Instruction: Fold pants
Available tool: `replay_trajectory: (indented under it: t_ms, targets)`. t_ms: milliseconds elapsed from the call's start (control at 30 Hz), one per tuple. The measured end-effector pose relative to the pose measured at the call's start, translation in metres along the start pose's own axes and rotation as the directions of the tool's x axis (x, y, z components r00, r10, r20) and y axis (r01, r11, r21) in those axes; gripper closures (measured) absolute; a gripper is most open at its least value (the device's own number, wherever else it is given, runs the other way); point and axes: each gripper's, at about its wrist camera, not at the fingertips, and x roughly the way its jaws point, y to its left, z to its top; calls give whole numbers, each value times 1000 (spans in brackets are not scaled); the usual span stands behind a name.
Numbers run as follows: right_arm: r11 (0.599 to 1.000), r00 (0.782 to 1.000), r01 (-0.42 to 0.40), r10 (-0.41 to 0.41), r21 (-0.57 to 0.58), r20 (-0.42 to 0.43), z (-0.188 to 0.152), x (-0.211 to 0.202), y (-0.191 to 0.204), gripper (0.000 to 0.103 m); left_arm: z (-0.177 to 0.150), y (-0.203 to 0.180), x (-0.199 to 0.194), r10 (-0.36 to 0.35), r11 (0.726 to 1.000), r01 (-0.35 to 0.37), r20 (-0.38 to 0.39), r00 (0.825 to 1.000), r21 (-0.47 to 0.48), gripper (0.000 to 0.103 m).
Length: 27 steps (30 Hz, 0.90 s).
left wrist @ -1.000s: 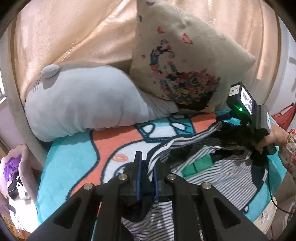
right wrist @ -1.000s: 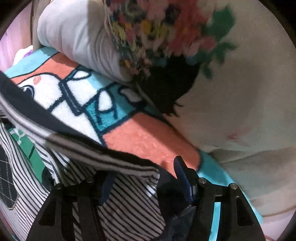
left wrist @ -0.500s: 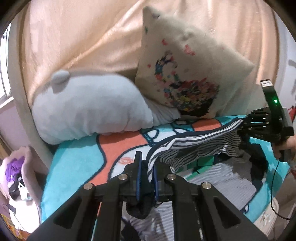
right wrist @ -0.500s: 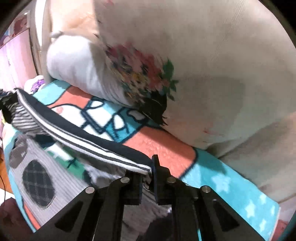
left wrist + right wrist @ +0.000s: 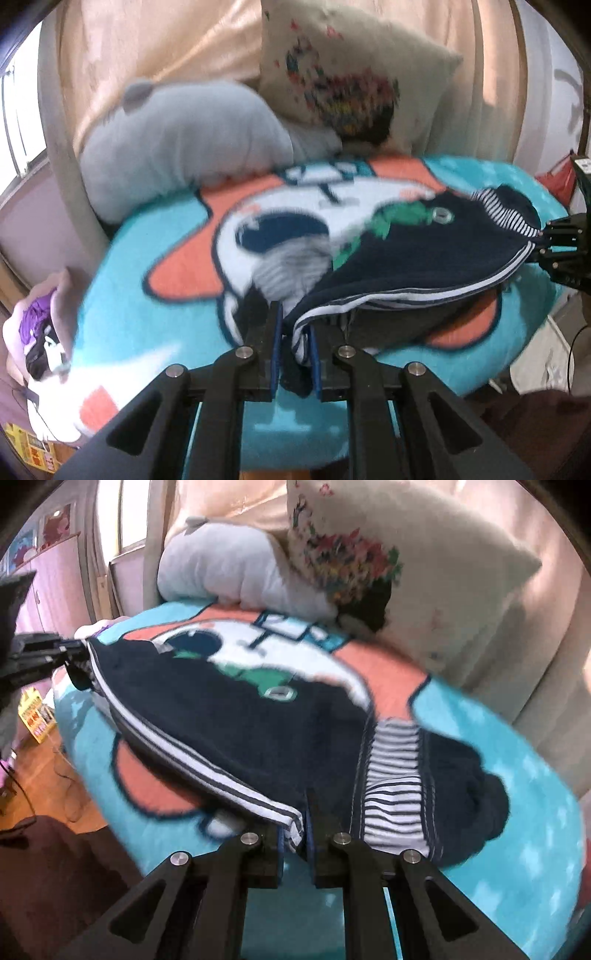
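Observation:
The pants are dark navy with a white striped waistband and striped lining, with a green patch. They are stretched between both grippers above the cartoon blanket. My left gripper is shut on one end of the waistband. My right gripper is shut on the other end of the waistband. The pants spread over the blanket in the right wrist view. The right gripper also shows at the right edge of the left wrist view, and the left gripper at the left edge of the right wrist view.
A grey plush pillow and a cream floral cushion lean against the curtain at the back. A pink bag with purple items sits at the left. Wooden floor lies beside the bed.
Both grippers have pulled back toward the front edge of the bed and moved apart. The pants, bunched and lifted before, are now drawn out flat and turned over, dark side up.

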Motion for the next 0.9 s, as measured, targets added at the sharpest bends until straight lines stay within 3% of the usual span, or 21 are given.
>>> replay_trajectory:
  t_ms: [133, 200, 267, 333, 500, 633, 767, 900]
  targets:
    - [999, 999, 31, -32, -21, -37, -15, 7, 11, 91, -19, 10, -2, -21, 998, 20, -17, 1000, -60, 67]
    - [998, 998, 23, -26, -50, -55, -16, 0, 16, 86, -26, 21, -9, -48, 994, 47, -9, 999, -97, 64]
    - [996, 999, -4, 1, -84, -37, -14, -17, 20, 75, -33, 28, -15, -54, 991, 54, -2, 999, -125, 57]
    - [994, 999, -36, 36, -103, -2, -8, -36, 23, 68, -39, 34, -19, -72, 988, 71, -3, 997, -138, 56]
    - [976, 973, -199, 208, -86, 100, 37, -57, 42, 67, -63, 48, -24, -167, 967, 161, -14, 986, -198, 56]
    - [939, 936, -323, 335, -119, 107, 89, -26, 82, 67, -78, 66, -22, -144, 950, 130, -28, 989, -285, 56]
    - [911, 923, -373, 384, -178, 29, 131, 29, 140, 68, -85, 88, -26, -138, 915, 130, 5, 990, -381, 56]
    - [894, 917, -399, 390, -202, -83, 137, 73, 170, 68, -88, 100, -28, -120, 899, 120, 27, 992, -420, 56]
